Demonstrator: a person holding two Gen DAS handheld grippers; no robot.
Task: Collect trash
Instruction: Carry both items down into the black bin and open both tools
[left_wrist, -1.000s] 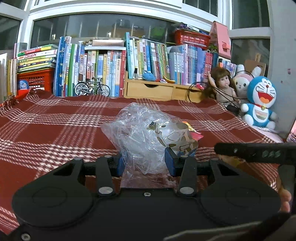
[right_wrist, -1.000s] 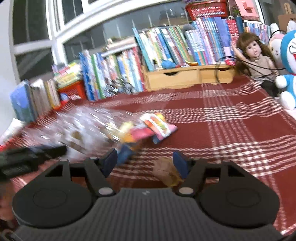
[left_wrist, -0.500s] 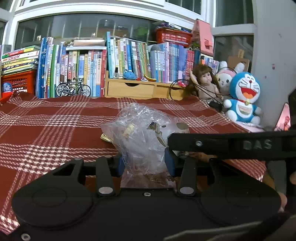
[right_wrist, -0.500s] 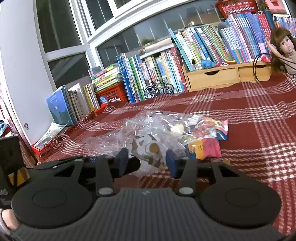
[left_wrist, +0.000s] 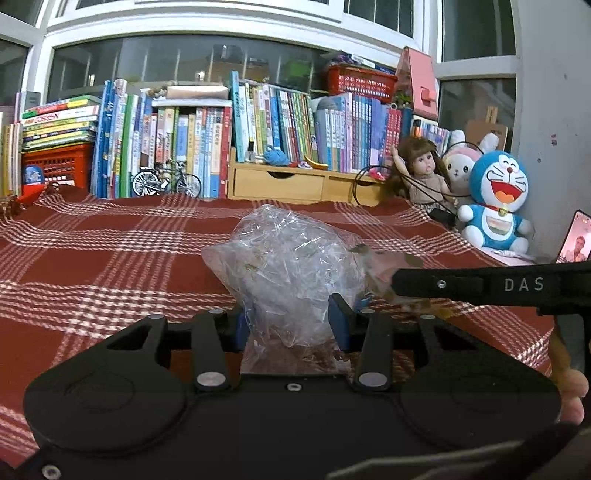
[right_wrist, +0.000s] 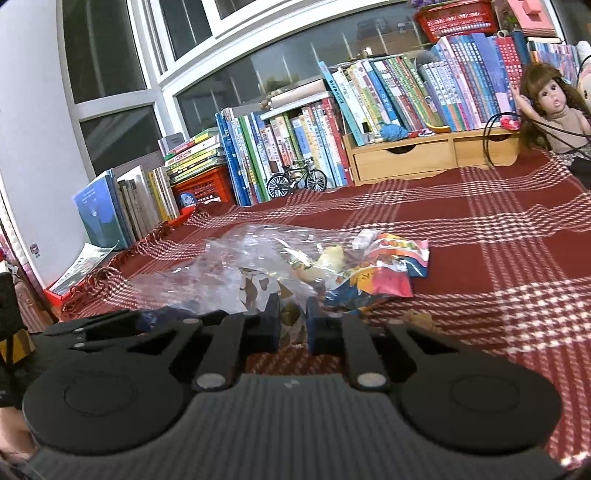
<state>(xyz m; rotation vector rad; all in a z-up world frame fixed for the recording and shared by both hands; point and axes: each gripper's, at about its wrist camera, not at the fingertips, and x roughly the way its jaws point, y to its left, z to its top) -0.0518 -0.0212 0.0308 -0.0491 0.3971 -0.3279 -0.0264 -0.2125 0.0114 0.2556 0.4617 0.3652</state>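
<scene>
Bag (left_wrist: 291, 258): clear, trash inside, on plaid cloth (left_wrist: 110, 258)
Left gripper (left_wrist: 288, 325): pinching bag
Right gripper (right_wrist: 291, 321): closing on bag's edge, 3 o'clock of left

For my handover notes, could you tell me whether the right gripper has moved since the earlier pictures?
Yes. The right gripper swung left, off the small brown scrap on the red checked cloth, onto the clear plastic bag, jaws closing.
</scene>
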